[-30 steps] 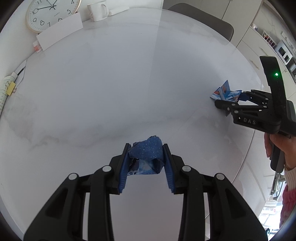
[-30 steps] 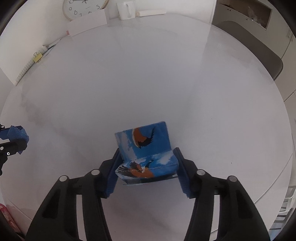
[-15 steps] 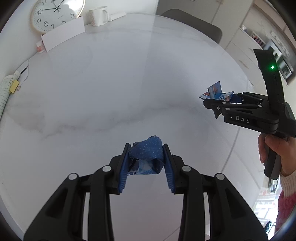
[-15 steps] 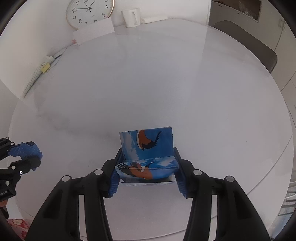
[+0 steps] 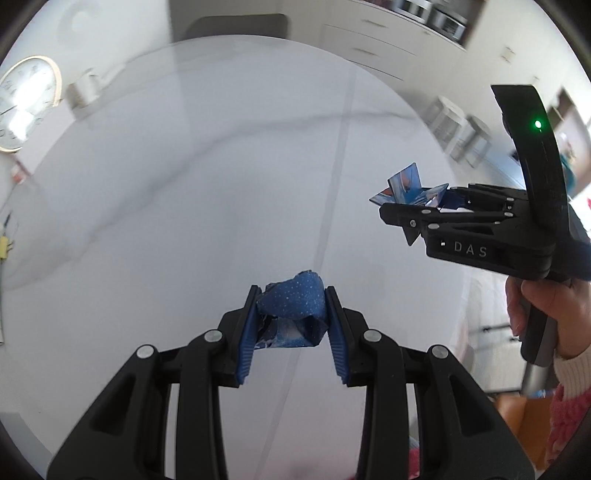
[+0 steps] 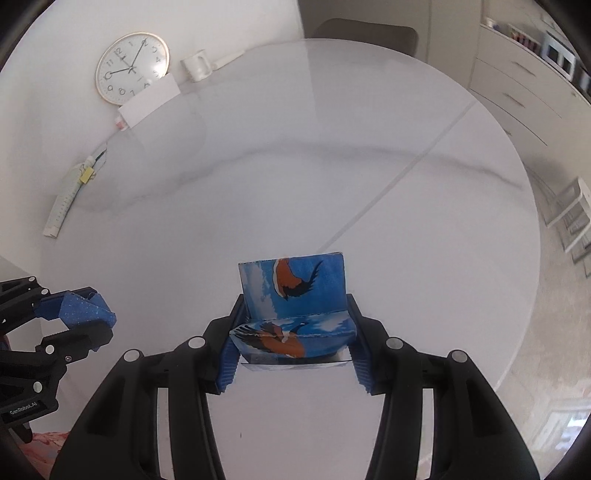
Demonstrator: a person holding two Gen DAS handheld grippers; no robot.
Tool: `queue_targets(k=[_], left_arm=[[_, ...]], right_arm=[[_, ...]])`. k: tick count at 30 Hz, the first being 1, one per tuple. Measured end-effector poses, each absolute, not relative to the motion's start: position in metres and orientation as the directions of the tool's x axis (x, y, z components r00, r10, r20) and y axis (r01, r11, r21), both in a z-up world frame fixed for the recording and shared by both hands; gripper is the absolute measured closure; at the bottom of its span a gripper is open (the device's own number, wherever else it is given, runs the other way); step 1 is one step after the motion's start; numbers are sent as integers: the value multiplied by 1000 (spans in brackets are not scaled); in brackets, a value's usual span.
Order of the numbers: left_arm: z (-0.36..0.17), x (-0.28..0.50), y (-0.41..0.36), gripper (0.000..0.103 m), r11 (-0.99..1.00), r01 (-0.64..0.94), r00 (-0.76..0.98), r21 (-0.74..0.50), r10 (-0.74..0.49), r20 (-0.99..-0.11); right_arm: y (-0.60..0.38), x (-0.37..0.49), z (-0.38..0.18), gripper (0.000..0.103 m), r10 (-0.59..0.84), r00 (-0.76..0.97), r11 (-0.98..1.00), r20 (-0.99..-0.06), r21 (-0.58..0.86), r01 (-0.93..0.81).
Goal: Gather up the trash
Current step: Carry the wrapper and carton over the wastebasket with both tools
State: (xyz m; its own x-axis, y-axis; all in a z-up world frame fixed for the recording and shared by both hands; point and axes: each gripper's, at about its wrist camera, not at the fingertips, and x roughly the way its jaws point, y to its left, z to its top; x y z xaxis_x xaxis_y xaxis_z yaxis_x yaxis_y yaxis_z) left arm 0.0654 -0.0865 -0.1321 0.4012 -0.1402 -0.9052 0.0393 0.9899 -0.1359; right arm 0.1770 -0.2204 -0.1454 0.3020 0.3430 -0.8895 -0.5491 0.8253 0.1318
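My left gripper [image 5: 291,312] is shut on a crumpled dark blue speckled wrapper [image 5: 291,301], held above the round white marble table [image 5: 184,184]. My right gripper [image 6: 293,328] is shut on a folded blue card printed with orange birds [image 6: 295,284], also lifted off the table. In the left wrist view the right gripper [image 5: 402,201] shows at the right with the bird card [image 5: 406,182] sticking out of its jaws, a hand [image 5: 532,306] on its handle. In the right wrist view the left gripper [image 6: 79,317] shows at the lower left with the blue wrapper [image 6: 85,308].
At the table's far left edge stand a wall clock [image 6: 131,66], a white card [image 6: 151,101], a white mug [image 6: 197,64] and a ruler-like strip [image 6: 68,199]. A dark chair [image 6: 365,35] sits behind the table. White cabinets [image 6: 524,88] line the right. A shelf rack [image 6: 569,218] stands on the floor.
Both grippers rose and swung with their loads, rolling so the table and clock shifted leftward in view. The grips are unchanged. The left view is blurred from the motion.
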Motion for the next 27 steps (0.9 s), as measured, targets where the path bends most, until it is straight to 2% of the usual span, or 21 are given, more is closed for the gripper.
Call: queue_targets(k=[12,18,27], left_arm=[[-145,18,-249,69,915,372,310,-158,-283,-908],[-170,16,-330,69,895,391,241,-216,-326,-914],[-199,17,-407,69,911,374,227,-173,-271,-935]], right_arm=[[-426,46,-142,52,232,413,959,-881,135,-251],[-503,23,-148,52,213,414,965,-885,125,-230],[-557,23,-159,52,240,382,951,-893,137,-277]])
